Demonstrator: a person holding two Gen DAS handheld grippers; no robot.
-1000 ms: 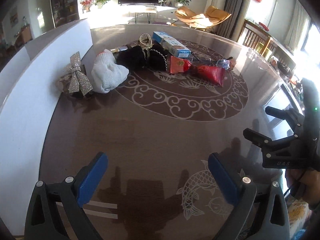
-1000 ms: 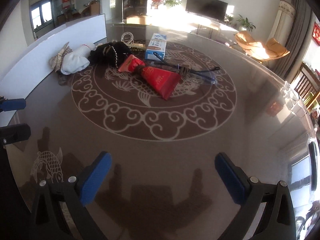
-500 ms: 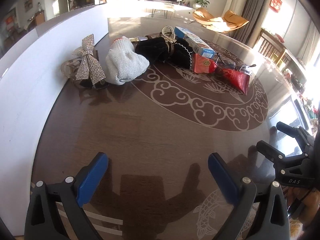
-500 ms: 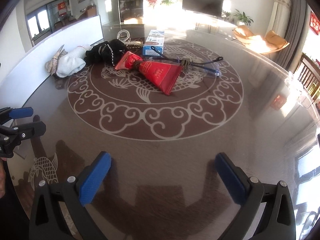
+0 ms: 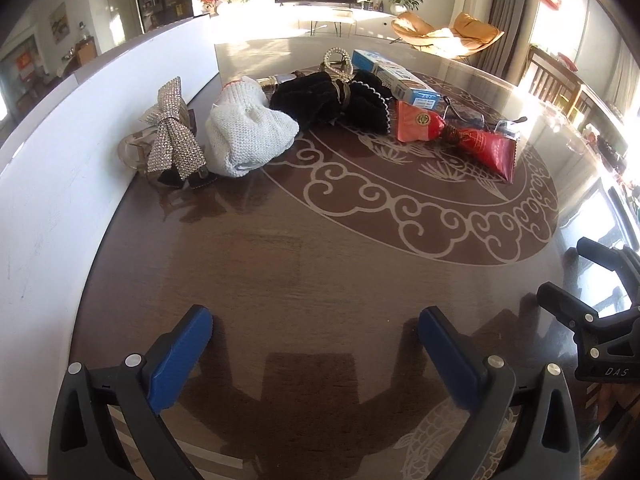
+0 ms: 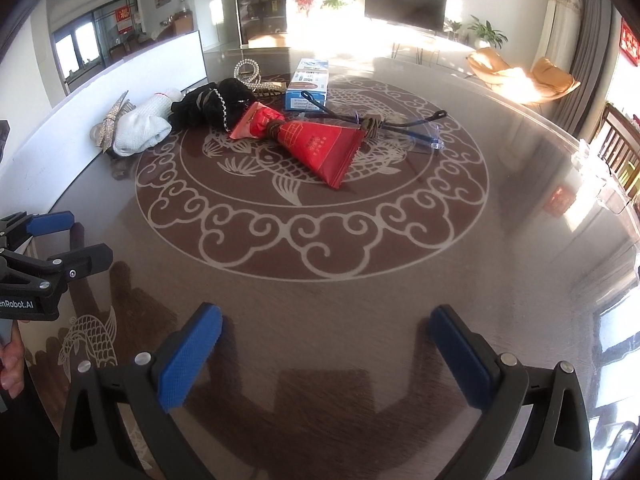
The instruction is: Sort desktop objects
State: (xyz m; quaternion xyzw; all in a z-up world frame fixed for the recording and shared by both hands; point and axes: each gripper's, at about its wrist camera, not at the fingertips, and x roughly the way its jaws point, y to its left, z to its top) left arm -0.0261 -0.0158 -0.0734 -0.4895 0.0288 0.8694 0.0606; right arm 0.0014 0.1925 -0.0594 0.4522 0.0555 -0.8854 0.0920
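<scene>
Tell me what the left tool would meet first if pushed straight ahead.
Probably bare table first; farther along, the left tool, open and empty, seems aimed near the white knit cloth and black fabric bundle, though depth is unclear.

"DAS" on right hand-held gripper (image 5: 560,272)

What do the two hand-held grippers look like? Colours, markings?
Both match: black plastic frames with silver screws and blue textured finger pads. The left gripper carries white "enRobot.AI" lettering, seen from the right wrist; the right gripper shows "DAS" in the left wrist view. No cables visible.
</scene>
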